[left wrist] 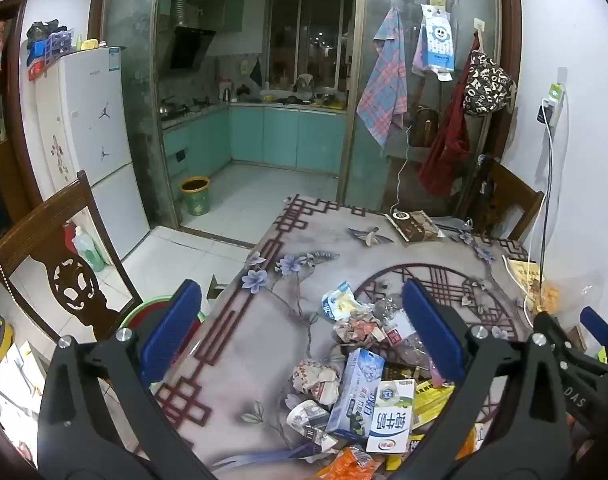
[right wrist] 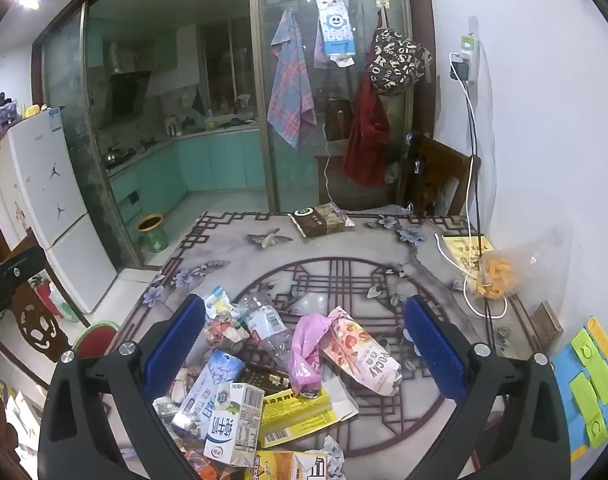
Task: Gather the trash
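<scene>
Left gripper (left wrist: 304, 328) spread wide, holding nothing, hovering above the trash pile (left wrist: 360, 384) on the patterned table (left wrist: 231, 320). Milk carton (right wrist: 233, 424) at the pile's left, crushed plastic bottle (right wrist: 263, 324) mid-pile, pink snack bag (right wrist: 360, 348) rightward. Right gripper (right wrist: 304, 336) likewise released, empty.

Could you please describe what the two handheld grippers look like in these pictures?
Both are alike. The left gripper and the right gripper each have two black angular arms with round silver bolt heads, ending in flat blue textured pads. White lettering marks the right gripper's black body in the left wrist view.
</scene>
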{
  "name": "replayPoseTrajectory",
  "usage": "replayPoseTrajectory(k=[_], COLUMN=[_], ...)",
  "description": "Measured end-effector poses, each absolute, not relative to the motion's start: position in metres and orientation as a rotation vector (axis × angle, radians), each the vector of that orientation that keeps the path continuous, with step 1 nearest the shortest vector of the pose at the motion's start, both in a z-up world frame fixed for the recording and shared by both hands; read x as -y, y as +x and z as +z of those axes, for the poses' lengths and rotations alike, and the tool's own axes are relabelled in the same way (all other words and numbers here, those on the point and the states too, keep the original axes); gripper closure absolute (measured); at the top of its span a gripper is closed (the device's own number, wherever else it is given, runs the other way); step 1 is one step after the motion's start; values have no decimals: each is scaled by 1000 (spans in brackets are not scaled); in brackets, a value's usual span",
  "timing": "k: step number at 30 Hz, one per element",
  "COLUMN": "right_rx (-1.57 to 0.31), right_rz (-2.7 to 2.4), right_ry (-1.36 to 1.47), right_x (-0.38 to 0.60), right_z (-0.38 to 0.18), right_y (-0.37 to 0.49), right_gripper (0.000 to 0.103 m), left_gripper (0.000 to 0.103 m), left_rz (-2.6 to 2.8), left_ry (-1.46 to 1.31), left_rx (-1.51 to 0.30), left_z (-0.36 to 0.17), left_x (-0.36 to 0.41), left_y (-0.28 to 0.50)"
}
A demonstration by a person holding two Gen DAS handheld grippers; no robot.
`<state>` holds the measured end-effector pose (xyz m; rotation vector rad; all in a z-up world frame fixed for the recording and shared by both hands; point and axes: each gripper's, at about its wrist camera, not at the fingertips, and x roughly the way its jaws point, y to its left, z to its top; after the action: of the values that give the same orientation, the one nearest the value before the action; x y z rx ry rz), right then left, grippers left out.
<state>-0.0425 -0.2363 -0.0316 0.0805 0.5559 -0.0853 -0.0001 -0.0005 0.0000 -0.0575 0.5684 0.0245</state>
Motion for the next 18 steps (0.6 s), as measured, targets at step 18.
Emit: replayPoseTrajectory(k=[18], right_rx=[-560], right_rz=[-85], right_ry=[76], right_x=[237], right_z=[-35], right_y=[-42], right_gripper=[7], left_gripper=[4], left_rz=[23], left_ry=[-60], left_rx=[-568], left_z=[0], left_x=[1], left_y=[0])
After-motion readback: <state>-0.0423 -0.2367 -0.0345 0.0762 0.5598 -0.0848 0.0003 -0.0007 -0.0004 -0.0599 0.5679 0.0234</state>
